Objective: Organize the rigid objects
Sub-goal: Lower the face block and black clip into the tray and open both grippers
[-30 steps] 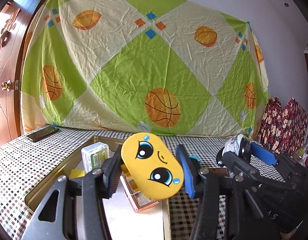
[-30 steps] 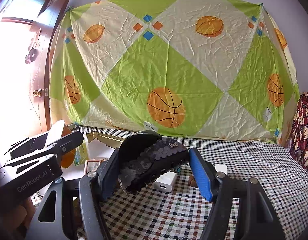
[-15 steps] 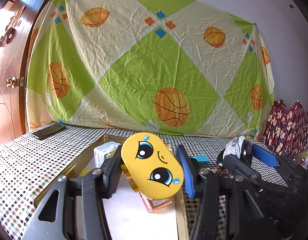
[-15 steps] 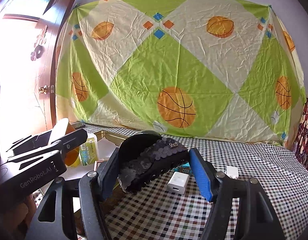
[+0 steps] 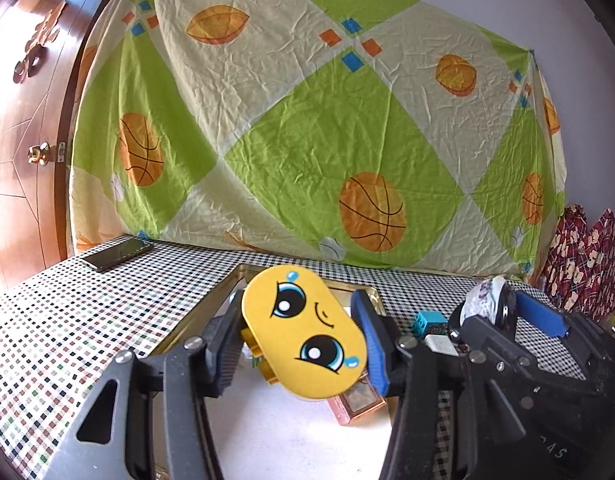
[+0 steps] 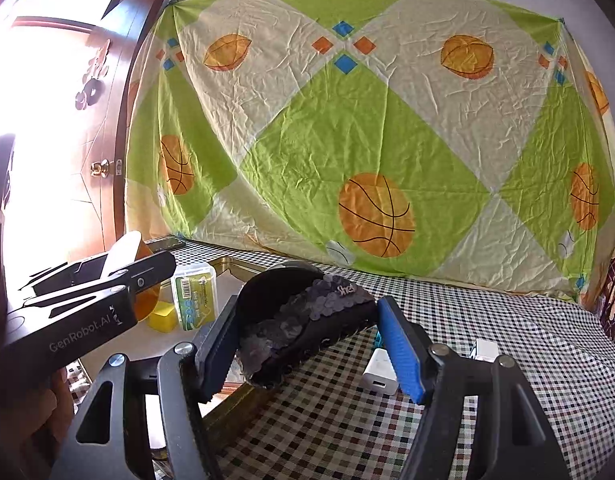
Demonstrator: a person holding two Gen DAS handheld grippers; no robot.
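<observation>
Trouble could come at the gold tray (image 5: 195, 322): left hand-held gripper (image 5: 299, 344) pinches the tilted yellow face toy (image 5: 303, 334) above it, right hand-held gripper (image 6: 307, 340) clamps a dark sequined case (image 6: 303, 324) nearby; either could slip or collide.

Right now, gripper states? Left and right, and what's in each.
Left gripper: closed on the yellow face toy, held above the tray.
Right gripper: closed on the dark sequined case.
</observation>
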